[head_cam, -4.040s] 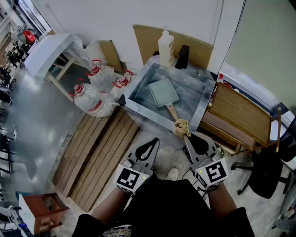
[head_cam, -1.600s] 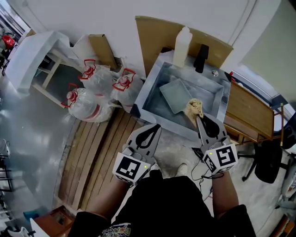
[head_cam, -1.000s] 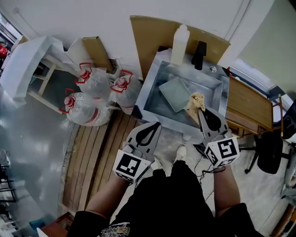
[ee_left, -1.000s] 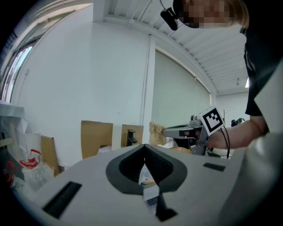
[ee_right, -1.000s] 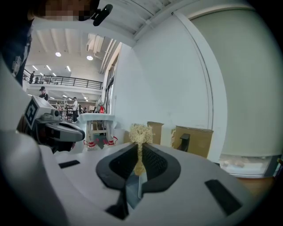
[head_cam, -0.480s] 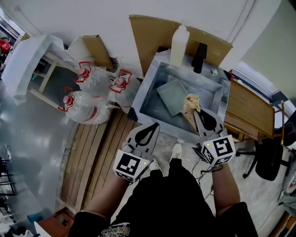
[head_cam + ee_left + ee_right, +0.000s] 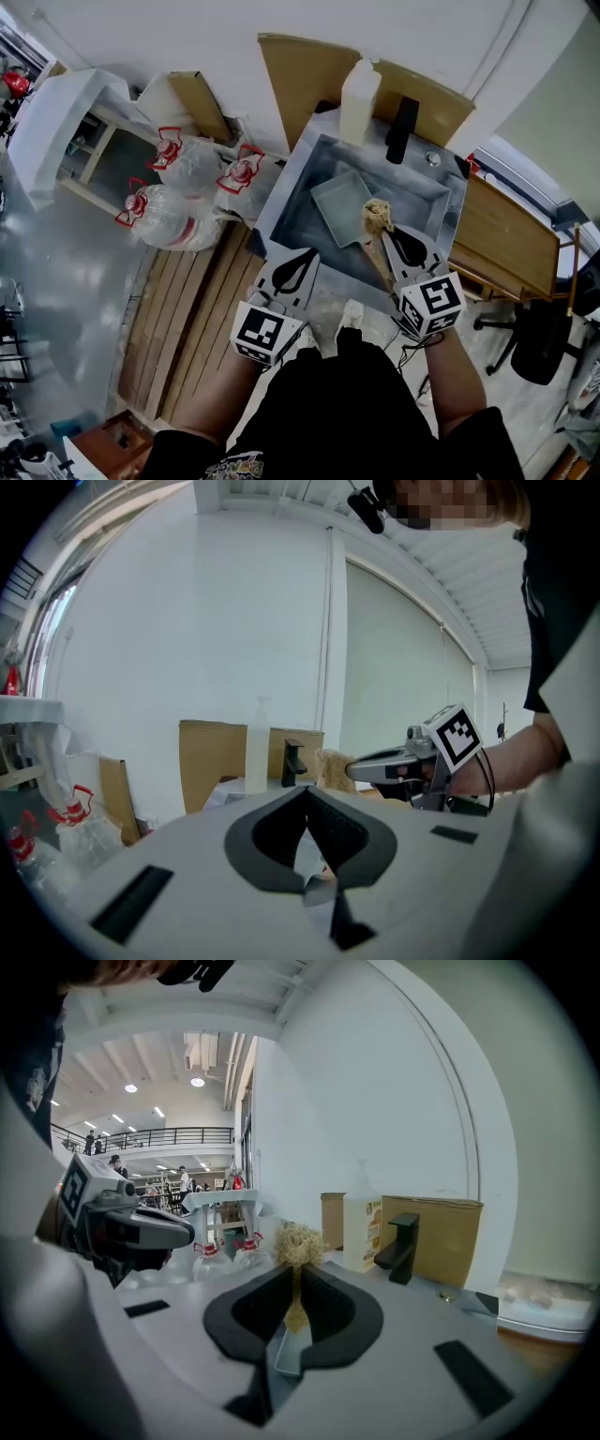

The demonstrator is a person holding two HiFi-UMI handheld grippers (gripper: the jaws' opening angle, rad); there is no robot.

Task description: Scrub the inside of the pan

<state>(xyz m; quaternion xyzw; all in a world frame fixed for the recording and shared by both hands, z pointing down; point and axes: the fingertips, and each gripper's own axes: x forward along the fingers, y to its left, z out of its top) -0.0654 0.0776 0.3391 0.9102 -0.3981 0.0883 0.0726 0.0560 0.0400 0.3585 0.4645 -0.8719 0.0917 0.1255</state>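
Our right gripper [image 7: 382,232], pinching the scrubber [image 7: 377,215], has reached the pan [image 7: 339,195] at centre frame. The left gripper [image 7: 298,257] is pressed together and empty. Scrubbing looks imminent.

The scrubber [image 7: 376,217] and the right tongs [image 7: 379,234] partly hide the pan's [image 7: 339,194] handle from us. Far-off people [image 7: 114,1163] are too small to tell.

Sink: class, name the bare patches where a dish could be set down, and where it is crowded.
Bare floor: between the pan and the sink's right wall, below the faucet. A narrower strip runs left of the pan. Crowded: the pan's near corner, where the right claw holds the scrubber.
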